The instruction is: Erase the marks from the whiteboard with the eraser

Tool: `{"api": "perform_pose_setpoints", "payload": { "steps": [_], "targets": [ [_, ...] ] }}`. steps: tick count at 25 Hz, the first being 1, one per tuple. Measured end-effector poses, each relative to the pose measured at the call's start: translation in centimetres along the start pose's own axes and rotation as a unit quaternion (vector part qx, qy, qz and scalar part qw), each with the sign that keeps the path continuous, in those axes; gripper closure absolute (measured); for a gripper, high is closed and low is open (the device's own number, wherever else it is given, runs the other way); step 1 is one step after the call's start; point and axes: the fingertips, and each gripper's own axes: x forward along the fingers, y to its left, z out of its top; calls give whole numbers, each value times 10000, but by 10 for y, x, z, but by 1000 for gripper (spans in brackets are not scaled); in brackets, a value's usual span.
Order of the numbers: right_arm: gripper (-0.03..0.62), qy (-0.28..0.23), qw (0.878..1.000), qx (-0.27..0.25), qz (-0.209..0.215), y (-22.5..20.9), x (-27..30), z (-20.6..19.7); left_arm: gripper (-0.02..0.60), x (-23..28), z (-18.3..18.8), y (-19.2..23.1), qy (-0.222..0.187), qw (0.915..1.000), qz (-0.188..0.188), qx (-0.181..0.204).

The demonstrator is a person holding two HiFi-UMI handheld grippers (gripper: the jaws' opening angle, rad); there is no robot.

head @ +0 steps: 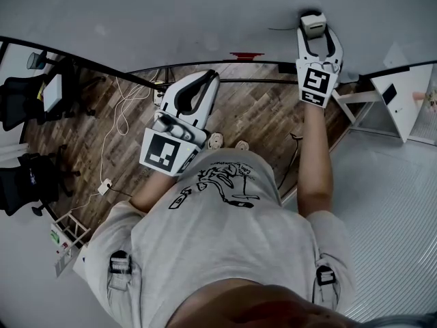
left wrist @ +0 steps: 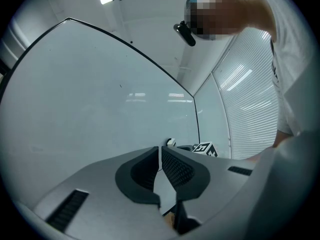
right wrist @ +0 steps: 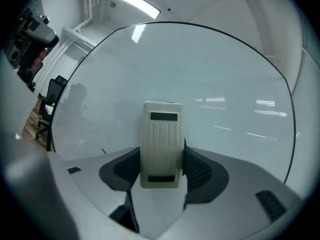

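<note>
The right gripper (right wrist: 161, 158) is clamped on the cream ribbed plastic eraser (right wrist: 161, 134), which sits against the large white glossy whiteboard (right wrist: 200, 69). The left gripper (left wrist: 160, 154) has its jaws closed together, holding nothing.

Head view steeply down over the torso (head: 225, 238), both gripper views close to the whiteboard (right wrist: 200, 74), seemingly shared by all three

Your whiteboard (right wrist: 210, 74) is smooth and glossy, catching bright reflections; the eraser (right wrist: 161, 134) looks like matt, ribbed cream plastic. The left gripper (left wrist: 160, 151) and right gripper (right wrist: 161, 151) have smooth matt plastic shells, each with 2 dark dimpled pads (left wrist: 176, 169). The floor (head: 252, 115) is wood plank.
</note>
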Motion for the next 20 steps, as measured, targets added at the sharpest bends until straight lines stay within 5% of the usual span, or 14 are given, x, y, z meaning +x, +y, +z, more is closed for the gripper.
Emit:
{"api": "perform_pose_setpoints", "payload": {
  "steps": [11,20],
  "targets": [
    [335,-10,9982,386,-453,-26,-3,-16,548,-1,-1,-2,-20,10000,24,-6],
    [335,78,9997,239,-78,47,5,-14,548,-1,-2,-2,57,10000,-51,-38]
  ]
}}
